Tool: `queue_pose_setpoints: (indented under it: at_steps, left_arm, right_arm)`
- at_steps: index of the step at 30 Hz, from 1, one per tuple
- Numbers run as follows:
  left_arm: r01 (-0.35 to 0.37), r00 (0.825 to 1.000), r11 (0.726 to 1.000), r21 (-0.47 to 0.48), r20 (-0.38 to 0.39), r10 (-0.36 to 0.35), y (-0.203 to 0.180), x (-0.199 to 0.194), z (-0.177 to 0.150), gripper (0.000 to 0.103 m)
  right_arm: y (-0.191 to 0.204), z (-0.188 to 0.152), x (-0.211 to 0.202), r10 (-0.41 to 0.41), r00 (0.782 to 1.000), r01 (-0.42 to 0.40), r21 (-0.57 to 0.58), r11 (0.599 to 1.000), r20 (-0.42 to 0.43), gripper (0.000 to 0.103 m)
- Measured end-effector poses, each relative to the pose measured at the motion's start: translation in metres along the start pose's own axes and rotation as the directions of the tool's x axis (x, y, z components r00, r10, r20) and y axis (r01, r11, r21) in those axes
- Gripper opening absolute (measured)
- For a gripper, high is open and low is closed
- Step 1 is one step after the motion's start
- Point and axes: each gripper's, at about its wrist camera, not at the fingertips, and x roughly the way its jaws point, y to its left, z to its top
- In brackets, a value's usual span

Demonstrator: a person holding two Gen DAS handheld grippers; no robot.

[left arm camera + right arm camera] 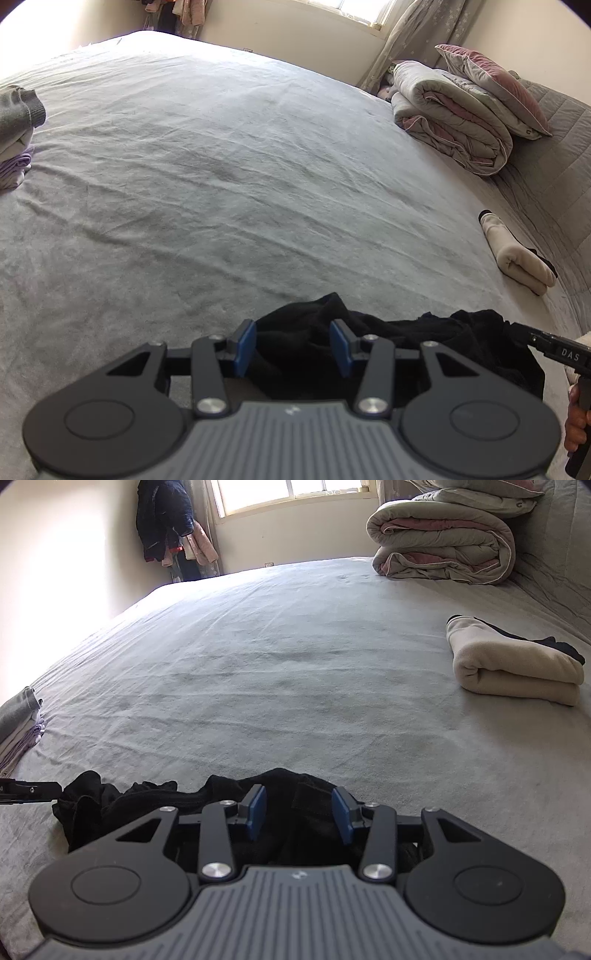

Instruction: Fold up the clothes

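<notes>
A crumpled black garment [369, 343] lies at the near edge of the bed [221, 184]. The left gripper [293, 345] and right gripper [299, 814] stand partly open, blue pads apart, cloth bunched between them.

A grey bed [295, 657] stretched ahead of the hand-held gripper. Far ahead to its right lay a rolled quilt [443, 542] under a pillow [491, 85]; a window [288, 494] and hanging coats [166, 520] stood beyond.
</notes>
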Motion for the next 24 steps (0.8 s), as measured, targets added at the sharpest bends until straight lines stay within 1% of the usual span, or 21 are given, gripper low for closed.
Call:
queue_pose_setpoints:
  at_steps: [4,6,12,16,18,20,24]
  left_arm:
    - [-0.018,1.0,0.999,0.048,-0.005,0.018,0.004,-0.003,-0.001,0.045]
    - [-0.015,1.0,0.997,0.077,-0.006,0.015,0.006,-0.003,-0.002,0.045]
    - [0.044,0.999,0.988,0.147,-0.022,-0.041,0.006,0.001,-0.008,0.045]
    - [0.057,0.998,0.982,0.177,-0.031,-0.053,0.006,0.01,-0.008,0.045]
    - [0.06,0.998,0.982,0.179,-0.036,-0.055,0.007,0.016,-0.007,0.045]
    - [0.061,0.997,0.982,0.18,-0.046,-0.054,0.007,0.022,-0.005,0.045]
    - [0.068,0.997,0.983,0.172,-0.044,-0.061,0.009,0.029,0.0,0.045]
  right_arm:
    - [0.001,0.002,0.0,0.016,1.0,-0.016,-0.03,0.999,0.013,0.045]
    - [0.002,0.005,0.0,0.037,0.999,-0.036,-0.059,0.998,0.019,0.045]
    - [0.007,0.007,0.005,0.094,0.995,-0.089,-0.141,0.986,0.028,0.045]
    - [0.013,0.004,0.018,0.103,0.995,-0.099,-0.2,0.975,0.01,0.045]
    - [0.017,0.002,0.023,0.098,0.995,-0.095,-0.225,0.97,0.003,0.045]
    - [0.019,-0.003,0.03,0.081,0.997,-0.079,-0.258,0.963,-0.002,0.045]
    - [0.021,-0.01,0.039,0.043,0.999,-0.042,-0.306,0.951,-0.003,0.045]
